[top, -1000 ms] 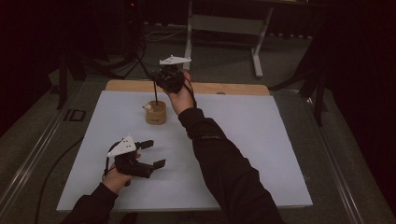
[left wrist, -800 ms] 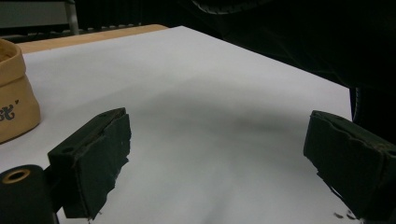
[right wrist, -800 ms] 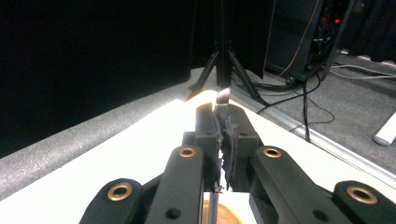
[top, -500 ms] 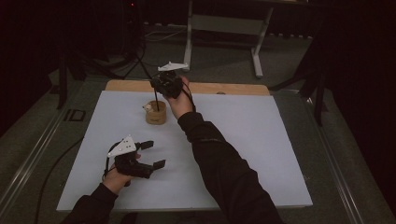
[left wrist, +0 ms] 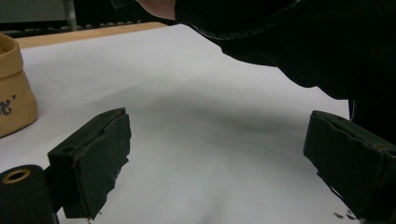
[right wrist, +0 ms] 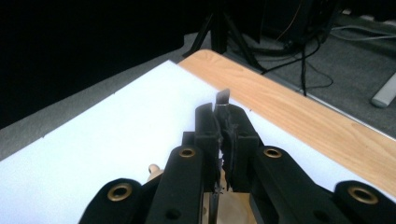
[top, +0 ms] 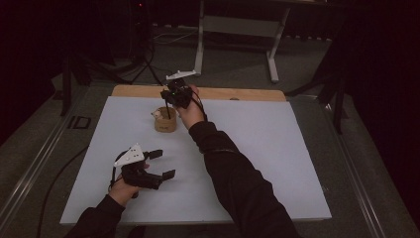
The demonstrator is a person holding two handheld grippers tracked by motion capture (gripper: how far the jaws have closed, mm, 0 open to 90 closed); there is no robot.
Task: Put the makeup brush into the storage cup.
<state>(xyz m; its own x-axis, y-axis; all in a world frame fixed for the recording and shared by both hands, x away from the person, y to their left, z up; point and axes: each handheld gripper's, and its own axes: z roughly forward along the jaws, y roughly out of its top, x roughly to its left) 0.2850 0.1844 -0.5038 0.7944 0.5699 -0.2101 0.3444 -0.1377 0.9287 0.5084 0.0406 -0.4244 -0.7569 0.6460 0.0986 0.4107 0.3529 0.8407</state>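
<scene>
Two grippers, one cup and one thin dark stick are on show, with two forearms in dark sleeves. In the high view the left gripper point(top: 157, 163) rests low on the near left of the white board point(top: 277, 148), its jaws wide apart with nothing between them. The right gripper point(top: 171, 99) is held above the tan cup point(top: 165, 120), which stands upright on the far left part of the board, and a stick point(top: 168, 110) runs down from the jaws into the cup. The right gripper view shows what the high view cannot: the two black jaws pressed together on the stick, whose flat grey tip point(right wrist: 222, 97) pokes out just above the pads, with a sliver of the cup's rim point(right wrist: 154, 169) below. The left gripper view shows the worn foam pads point(left wrist: 100, 158) set wide, bare white board between them, the cup's side point(left wrist: 14, 93) with a dark mark at the left edge, and the other arm's sleeve point(left wrist: 299, 42) crossing overhead. The board lies on a wooden table whose edge point(top: 247, 93) shows along the far side. Beyond it are grey floor point(top: 237, 59), a white frame's legs point(top: 200, 44), a dark tripod point(top: 143, 49) and cables, the rest of the room dark.
</scene>
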